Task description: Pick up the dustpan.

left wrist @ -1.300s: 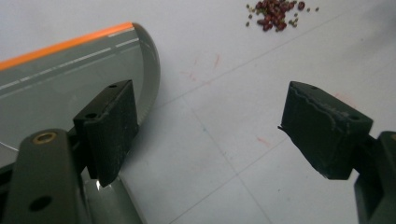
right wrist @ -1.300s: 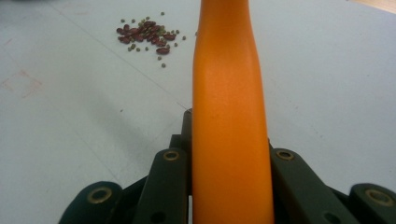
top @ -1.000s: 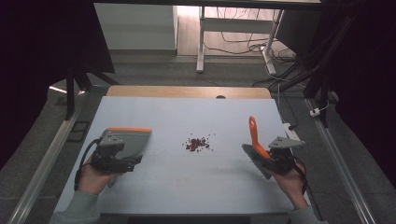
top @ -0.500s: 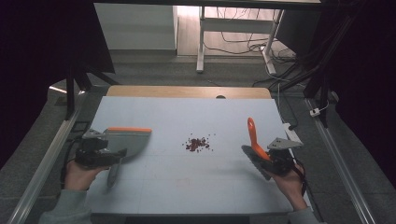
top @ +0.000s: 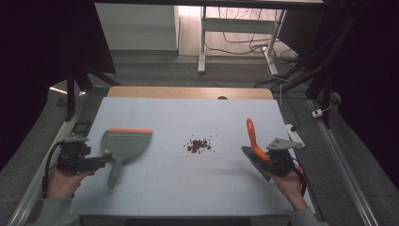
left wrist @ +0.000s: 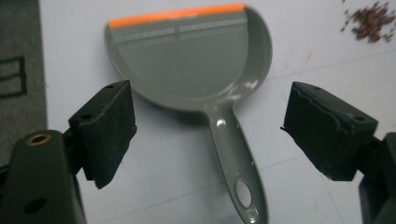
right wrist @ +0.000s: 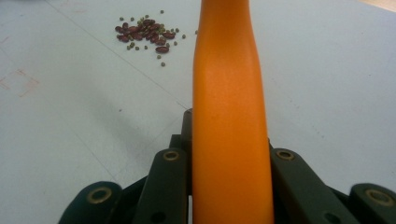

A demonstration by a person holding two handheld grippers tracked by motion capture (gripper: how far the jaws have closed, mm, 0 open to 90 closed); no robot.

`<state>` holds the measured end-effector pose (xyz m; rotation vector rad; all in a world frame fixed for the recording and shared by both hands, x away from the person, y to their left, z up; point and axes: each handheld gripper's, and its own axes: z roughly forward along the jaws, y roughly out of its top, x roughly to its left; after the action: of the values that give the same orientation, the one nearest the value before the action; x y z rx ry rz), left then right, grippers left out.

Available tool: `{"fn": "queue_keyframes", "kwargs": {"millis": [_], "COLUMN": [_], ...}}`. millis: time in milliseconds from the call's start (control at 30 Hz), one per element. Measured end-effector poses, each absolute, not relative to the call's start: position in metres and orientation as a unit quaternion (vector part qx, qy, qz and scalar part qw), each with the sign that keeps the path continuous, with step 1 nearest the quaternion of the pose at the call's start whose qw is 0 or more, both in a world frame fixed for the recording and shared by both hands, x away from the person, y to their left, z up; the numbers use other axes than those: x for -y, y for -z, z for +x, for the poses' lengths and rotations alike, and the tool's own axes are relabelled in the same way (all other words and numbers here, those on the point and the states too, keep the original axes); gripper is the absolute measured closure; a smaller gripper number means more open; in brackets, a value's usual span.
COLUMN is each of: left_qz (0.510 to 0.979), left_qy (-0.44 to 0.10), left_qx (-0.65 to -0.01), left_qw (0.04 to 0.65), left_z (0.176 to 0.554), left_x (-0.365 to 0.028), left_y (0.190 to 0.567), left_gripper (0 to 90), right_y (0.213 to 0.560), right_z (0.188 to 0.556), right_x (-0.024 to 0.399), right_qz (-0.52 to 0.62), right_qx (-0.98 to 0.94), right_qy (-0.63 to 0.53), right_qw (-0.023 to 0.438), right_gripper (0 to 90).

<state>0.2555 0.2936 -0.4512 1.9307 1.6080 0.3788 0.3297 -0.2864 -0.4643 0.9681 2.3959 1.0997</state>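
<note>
A grey dustpan (top: 123, 142) with an orange lip lies flat on the pale blue table (top: 188, 113), at the left of centre in the high view, its handle pointing toward the lower edge of the frame. The left gripper (top: 101, 161) sits low beside that handle, jaws spread wide with the handle between them and untouched. Right of the dustpan, near mid-frame, is a small pile of beans (top: 199, 144). At the lower right, the right gripper (top: 263, 160) is clamped on a brush (top: 252, 137) whose orange handle rises upright.
</note>
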Motion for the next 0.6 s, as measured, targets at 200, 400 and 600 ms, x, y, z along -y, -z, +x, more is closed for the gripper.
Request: {"fn": "queue_keyframes", "kwargs": {"millis": [200,400,600], "left_qz": [0.732,0.738,0.742], "left_qy": [-0.111,-0.087,-0.065], "left_qx": [-0.613,-0.619,-0.618], "left_qw": [0.276,0.256,0.251], "left_z": [0.266,0.273,0.278], "left_x": [-0.285,-0.28,-0.275], "left_y": [0.471,0.49,0.502], "left_gripper": [15.8,14.5,14.1], "right_y": [0.465,0.466,0.466], "right_z": [0.329,0.33,0.33], "right_x": [0.285,0.287,0.285], "right_qz": [0.337,0.34,0.338], "right_qx": [-0.843,-0.842,-0.843], "right_qy": [-0.385,-0.383,-0.384], "right_qw": [0.166,0.166,0.165], "right_gripper": [76.5,76.5,76.6]}}
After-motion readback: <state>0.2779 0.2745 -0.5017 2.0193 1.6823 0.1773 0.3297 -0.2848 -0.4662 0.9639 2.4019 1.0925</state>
